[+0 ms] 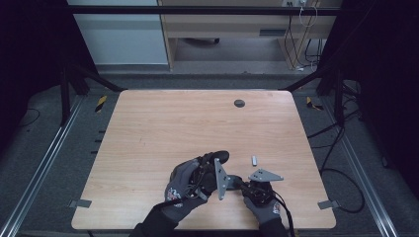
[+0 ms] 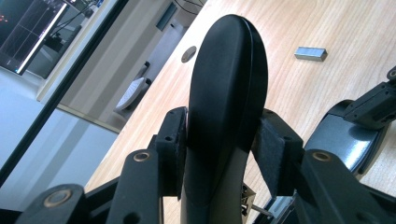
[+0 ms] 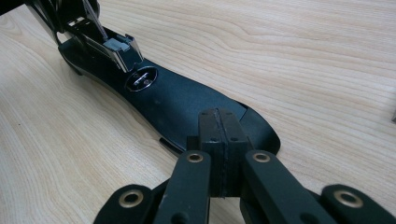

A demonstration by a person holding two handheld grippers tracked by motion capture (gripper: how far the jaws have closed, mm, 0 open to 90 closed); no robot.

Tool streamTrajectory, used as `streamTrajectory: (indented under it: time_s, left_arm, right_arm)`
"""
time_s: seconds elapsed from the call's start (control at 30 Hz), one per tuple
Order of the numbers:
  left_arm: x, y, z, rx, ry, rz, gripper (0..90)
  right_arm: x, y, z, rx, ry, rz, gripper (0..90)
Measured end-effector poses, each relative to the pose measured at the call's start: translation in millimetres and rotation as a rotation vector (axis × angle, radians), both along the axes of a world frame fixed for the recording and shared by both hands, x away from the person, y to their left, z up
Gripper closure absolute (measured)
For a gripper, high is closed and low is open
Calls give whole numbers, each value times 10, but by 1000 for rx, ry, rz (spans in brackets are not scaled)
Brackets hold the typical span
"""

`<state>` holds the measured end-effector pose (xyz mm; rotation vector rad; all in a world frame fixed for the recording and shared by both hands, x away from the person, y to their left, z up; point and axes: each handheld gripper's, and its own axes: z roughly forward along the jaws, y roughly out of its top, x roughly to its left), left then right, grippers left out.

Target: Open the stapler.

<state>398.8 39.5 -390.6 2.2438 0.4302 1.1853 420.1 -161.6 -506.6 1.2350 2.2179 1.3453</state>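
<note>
The wooden table [image 1: 148, 148] carries everything near its front edge. A black stapler [image 2: 226, 93] is opened up: the left gripper [image 2: 219, 149] has both pads pressed on its top arm, lifted up, w/ jaws abt half closed. The right gripper [image 3: 218, 140], jaws together, presses on the stapler base [image 3: 177, 102] flat on the table. A small staple strip [image 2: 311, 53] lies just beside.
</note>
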Motion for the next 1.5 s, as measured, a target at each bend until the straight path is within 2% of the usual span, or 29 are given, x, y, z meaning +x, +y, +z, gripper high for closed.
streamTrajectory:
  time_s: [0.17, 0.73, 0.97, 1.0, 1.5]
  left_arm:
    - [4, 42, 35, -19, 9, 4, 569]
    - [2, 325, 193, -160, 34, 40, 586]
    - [-7, 407, 221, -191, 32, 48, 594]
    - [-5, 452, 236, -210, 33, 52, 596]
    - [-6, 707, 301, -308, 44, 75, 604]
  right_arm:
    - [-1, -2, 2, -1, 4, 1, 900]
    - [6, -11, -3, -8, -1, 5, 900]
    - [7, -11, -3, -8, -1, 6, 900]
    - [7, -11, -3, -8, -1, 6, 900]
    - [7, -12, -4, -8, -2, 7, 900]
